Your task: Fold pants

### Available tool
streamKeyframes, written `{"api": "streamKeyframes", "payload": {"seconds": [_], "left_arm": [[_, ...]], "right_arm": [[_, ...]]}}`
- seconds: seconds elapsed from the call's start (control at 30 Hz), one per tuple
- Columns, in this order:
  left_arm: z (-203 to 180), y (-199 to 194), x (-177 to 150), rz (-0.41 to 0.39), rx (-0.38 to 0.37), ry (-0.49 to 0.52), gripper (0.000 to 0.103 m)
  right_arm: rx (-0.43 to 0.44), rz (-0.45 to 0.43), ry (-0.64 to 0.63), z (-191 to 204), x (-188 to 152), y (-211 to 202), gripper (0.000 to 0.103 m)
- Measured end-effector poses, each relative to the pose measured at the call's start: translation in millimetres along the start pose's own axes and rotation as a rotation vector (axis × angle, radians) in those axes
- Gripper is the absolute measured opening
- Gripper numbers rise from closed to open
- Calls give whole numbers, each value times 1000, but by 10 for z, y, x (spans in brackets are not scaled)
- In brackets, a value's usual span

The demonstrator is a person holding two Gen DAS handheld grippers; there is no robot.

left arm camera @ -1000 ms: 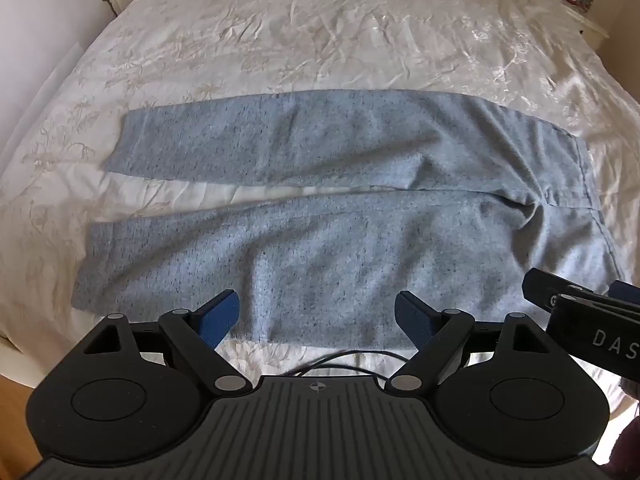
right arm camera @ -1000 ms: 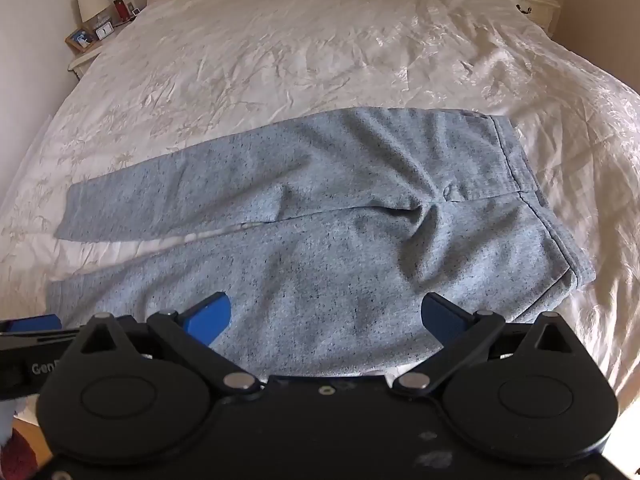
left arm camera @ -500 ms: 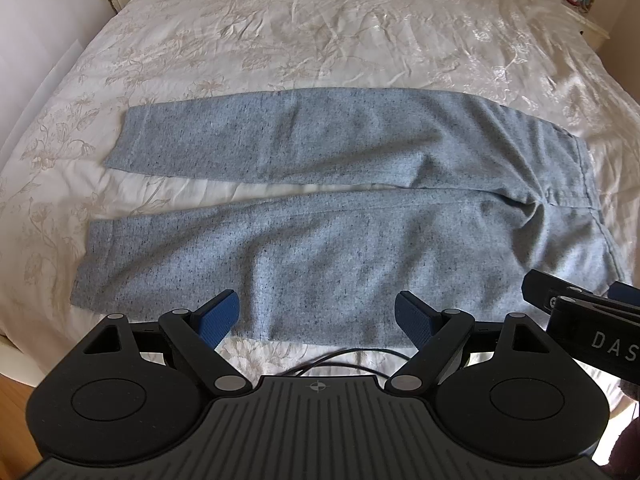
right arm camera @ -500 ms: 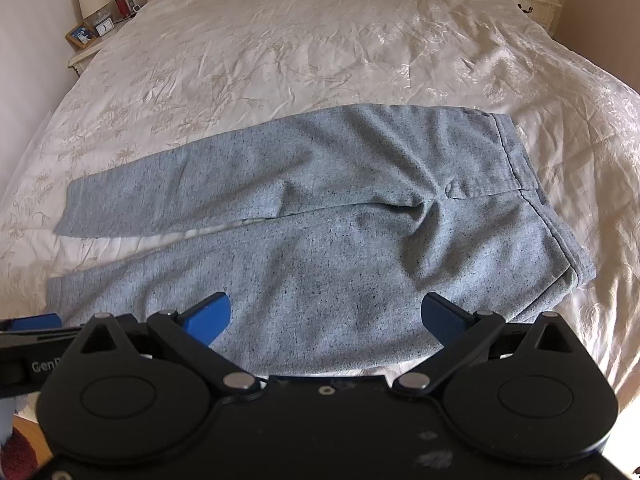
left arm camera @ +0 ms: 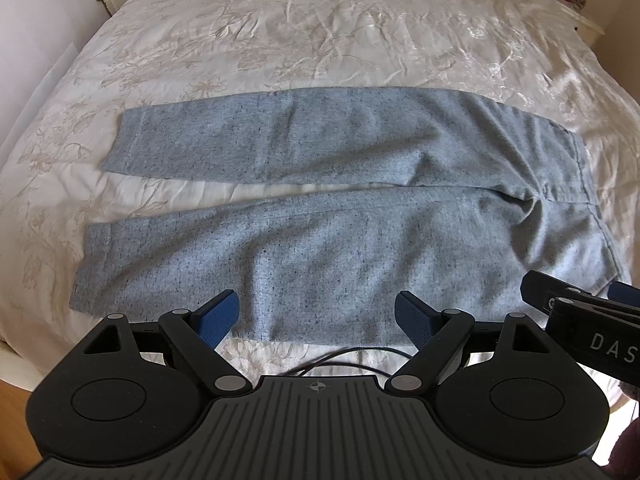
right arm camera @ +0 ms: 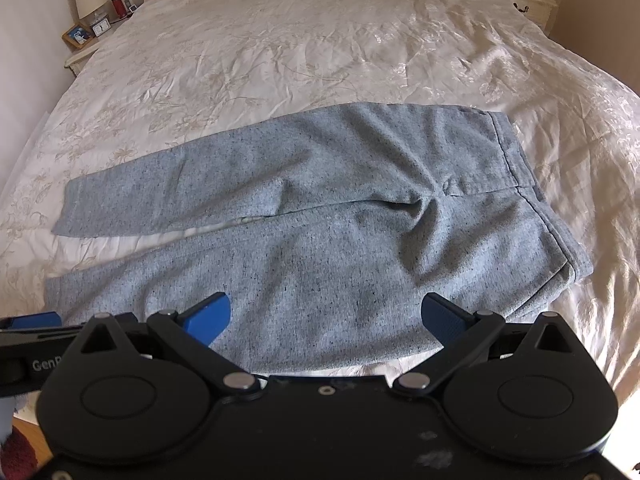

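Left wrist view: pants (left arm camera: pixel 320 216) lie flat and unfolded across the bed (left arm camera: pixel 320 32), legs toward its left edge, waistband right; left gripper (left arm camera: pixel 317 312) hovers over the near leg's edge, fingers apart, holding nothing. Right wrist view: right gripper (right arm camera: pixel 326 318) hovers nearer the waistband, fingers apart, empty; best to pinch the near edge at both spots and carry it evenly onto the far leg.

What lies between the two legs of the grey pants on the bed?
Only a narrow wedge of bare bedspread separates the pants legs, widening toward the cuffs; clearest in the left wrist view.
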State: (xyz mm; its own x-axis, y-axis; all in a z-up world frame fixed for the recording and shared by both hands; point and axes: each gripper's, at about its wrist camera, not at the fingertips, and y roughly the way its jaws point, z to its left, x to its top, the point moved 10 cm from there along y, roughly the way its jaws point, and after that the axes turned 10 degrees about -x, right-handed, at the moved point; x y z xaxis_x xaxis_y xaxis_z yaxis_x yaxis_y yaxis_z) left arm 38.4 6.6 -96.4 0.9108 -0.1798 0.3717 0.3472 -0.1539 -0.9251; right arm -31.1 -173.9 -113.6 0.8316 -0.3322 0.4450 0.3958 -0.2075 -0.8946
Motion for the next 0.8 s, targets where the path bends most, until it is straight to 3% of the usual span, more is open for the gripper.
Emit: {"api": "streamKeyframes", "payload": {"seconds": [0.23,0.37,0.5,0.57,0.67,0.8], "left_arm": [[14,12,-30,52,-23,6,85],[47,-19,31,26,-45,7,85],[160,-45,138,-18,-60,5,83],[231,-59,223,-55,-55,24,76],[325,-78,353,-105,-88,42,76],[489,-82,508,-163,-65,68,76]], "right_arm": [[-1,1,13,55,-13,-14,103],[9,-34,25,84,7,-64,103],[-6,-121,42,86,85,-165,103],[-32,-192,56,59,161,-243,103],[-52,-293,75,43,313,-357,103],[-77,-375,96,41,517,-420,103]]}}
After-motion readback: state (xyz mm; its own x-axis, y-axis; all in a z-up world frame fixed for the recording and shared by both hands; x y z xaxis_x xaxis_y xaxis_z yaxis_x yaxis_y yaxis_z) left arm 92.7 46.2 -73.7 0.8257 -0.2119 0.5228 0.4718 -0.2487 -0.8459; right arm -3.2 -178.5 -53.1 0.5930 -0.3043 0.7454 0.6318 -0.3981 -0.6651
